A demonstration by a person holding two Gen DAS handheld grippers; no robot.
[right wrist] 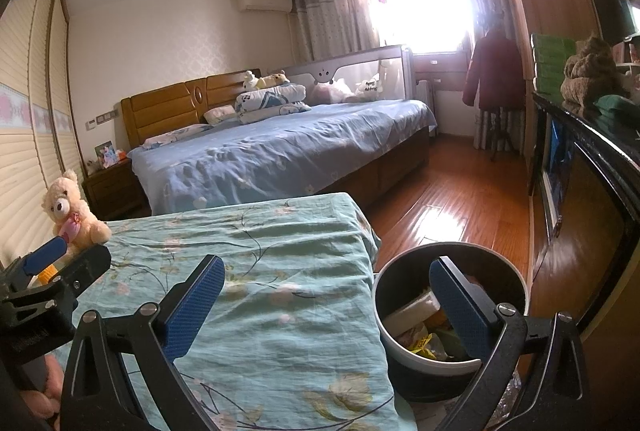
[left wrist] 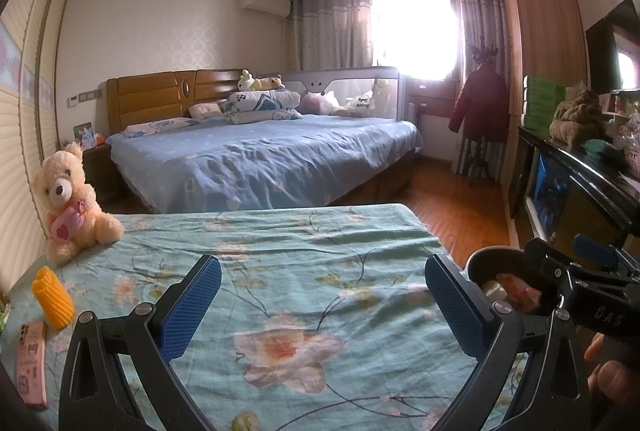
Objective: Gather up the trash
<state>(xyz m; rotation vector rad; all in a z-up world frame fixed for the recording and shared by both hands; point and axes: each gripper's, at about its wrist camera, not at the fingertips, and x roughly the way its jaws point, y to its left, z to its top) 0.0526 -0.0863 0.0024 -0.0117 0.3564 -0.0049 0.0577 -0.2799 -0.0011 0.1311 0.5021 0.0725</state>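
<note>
While both grippers hang over the near bed, neither grips anything: left gripper (left wrist: 322, 305) has its 2 blue-padded jaws spread wide over bare cloth, right gripper (right wrist: 326, 305) likewise released, one jaw over the bed edge, the other over the bin. Teal floral bedsheet (left wrist: 280, 263) is soft and wrinkled, so anything on it will sink a bit and cloth may come up with a low pinch. Round white-rimmed trash bin with dark inside (right wrist: 452, 361) sits on the floor just beside the bed's right edge, already holding wrappers and paper, contents partly hidden by the jaw. Candidate trash on the sheet, my read: a flat pink printed packet (left wrist: 31, 367) at the left edge, probably light and thin, card or foil, can't tell which; best taken across its narrow width at one end so the pads get under the edge. Just beyond it, a yellow ribbed plastic piece (left wrist: 54, 297), looks stiff and light, ribs should give the pads bite; grip across the ribbed body. Could be a toy, not trash, can't tell. Cream teddy bear holding a pink heart (left wrist: 70, 203) sits at the far left corner, soft, clearly not trash, leave it. Farther back, a blue-sheeted bed with wooden headboard (left wrist: 264, 155), well apart, nothing to collect visible there.
</note>
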